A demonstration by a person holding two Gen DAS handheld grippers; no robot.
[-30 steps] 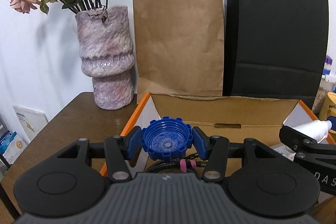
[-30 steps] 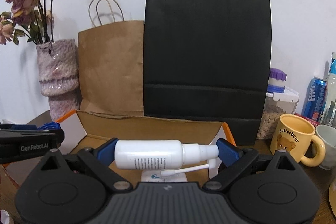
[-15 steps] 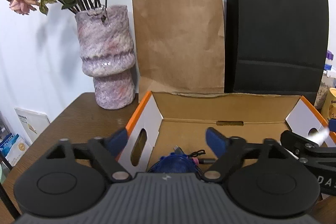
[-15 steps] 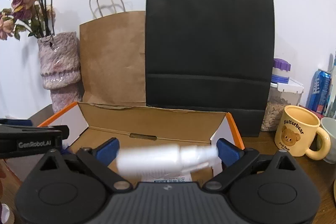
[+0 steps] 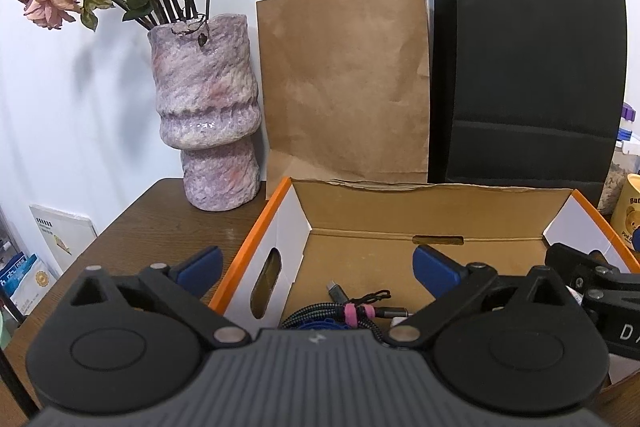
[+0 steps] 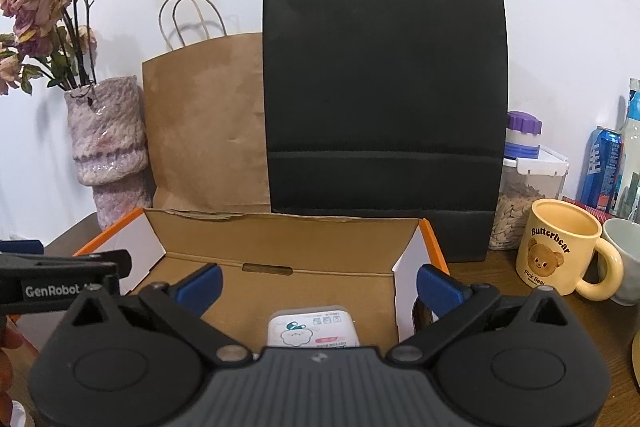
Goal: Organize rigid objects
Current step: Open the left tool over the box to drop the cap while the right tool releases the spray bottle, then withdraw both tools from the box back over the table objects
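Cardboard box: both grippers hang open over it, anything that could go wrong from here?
1. The left gripper, jaws opening and empty, straddles the cardboard box wall; pulling back carelessly could snag it.
2. The blue cap lies against the braided cable; a regrasp may catch the cable.
3. The yellow mug stands near the right gripper.

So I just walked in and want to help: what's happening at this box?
A person is sorting small things into the orange-edged cardboard box, a claw in each hand. The left claw is opening and the right claw stands open; neither holds anything. A bundled cable and a white packet lie inside.
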